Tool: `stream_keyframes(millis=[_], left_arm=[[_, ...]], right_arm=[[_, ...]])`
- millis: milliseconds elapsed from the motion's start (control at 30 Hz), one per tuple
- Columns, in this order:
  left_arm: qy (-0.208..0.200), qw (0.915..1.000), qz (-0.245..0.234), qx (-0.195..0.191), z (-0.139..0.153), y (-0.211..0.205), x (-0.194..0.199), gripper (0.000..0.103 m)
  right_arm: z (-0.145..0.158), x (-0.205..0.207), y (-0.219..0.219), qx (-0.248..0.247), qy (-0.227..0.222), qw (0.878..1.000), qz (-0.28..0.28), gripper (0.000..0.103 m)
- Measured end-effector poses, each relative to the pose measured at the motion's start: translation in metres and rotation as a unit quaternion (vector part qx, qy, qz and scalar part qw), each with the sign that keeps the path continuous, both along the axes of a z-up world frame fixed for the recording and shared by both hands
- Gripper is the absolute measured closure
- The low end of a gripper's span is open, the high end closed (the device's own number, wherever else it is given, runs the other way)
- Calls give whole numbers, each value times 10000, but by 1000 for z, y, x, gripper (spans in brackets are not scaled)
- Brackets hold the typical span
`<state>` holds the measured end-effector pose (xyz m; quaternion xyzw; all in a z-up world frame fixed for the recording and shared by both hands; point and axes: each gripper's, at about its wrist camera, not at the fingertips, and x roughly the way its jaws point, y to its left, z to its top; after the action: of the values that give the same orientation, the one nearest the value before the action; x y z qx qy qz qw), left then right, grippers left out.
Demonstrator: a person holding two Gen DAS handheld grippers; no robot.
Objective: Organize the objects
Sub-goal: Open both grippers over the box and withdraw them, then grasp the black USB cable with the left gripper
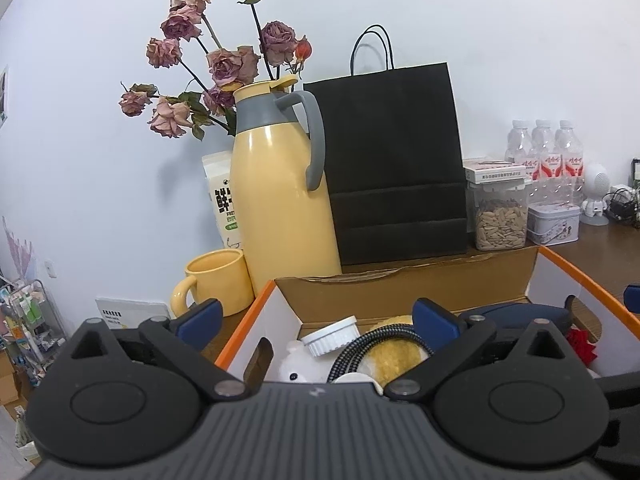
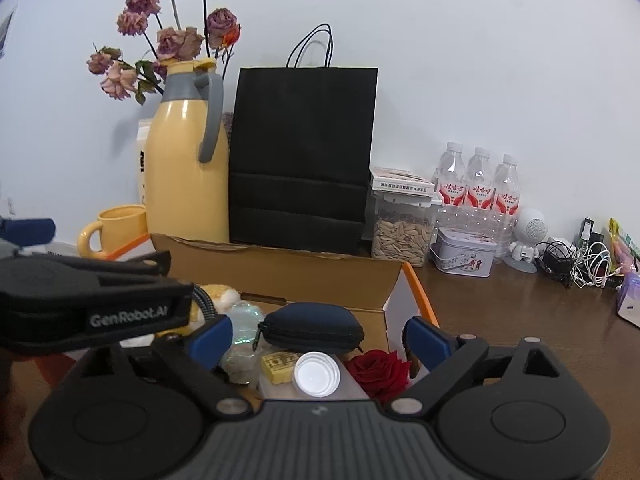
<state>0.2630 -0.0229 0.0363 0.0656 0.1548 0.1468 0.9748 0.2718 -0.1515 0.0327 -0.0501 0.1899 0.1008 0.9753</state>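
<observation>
We hover over the cardboard box point(image 2: 280, 276) on the desk point(image 2: 500, 320), left hand-held gripper point(image 1: 316, 314) and right hand-held gripper point(image 2: 318, 334) both spread wide, nothing between the fingers. Next pick, we reckon, wants a straight descent onto one item, clear of the box wall. The right view shows a navy zip pouch point(image 2: 312, 326), clear lid point(image 2: 317, 374) and red rose point(image 2: 378, 370); the left view alone catches the white ramekin point(image 1: 330, 335) and braided cable point(image 1: 352, 350). Behind stands the yellow jug point(image 1: 280, 184).

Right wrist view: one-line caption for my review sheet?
Open right gripper above the box holding a navy pouch, red rose and white lid.
</observation>
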Motion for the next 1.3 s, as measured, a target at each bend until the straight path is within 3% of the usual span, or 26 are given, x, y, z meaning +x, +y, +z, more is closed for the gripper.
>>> stream_keyframes(millis=[400, 700, 1100, 1300], left_arm=[[-102, 9984, -526, -196, 2, -4, -31, 0], [-109, 9936, -731, -853, 6, 22, -68, 0], [344, 9928, -169, -1133, -16, 47, -117, 0], [657, 9910, 86, -1160, -26, 44, -131, 0]], right_arm=[[6, -36, -10, 61, 109, 9999, -111, 0], [11, -64, -8, 88, 81, 9993, -347, 0], [-2, -102, -1, -161, 330, 9993, 74, 0], [-2, -123, -9, -123, 198, 9996, 140, 0]])
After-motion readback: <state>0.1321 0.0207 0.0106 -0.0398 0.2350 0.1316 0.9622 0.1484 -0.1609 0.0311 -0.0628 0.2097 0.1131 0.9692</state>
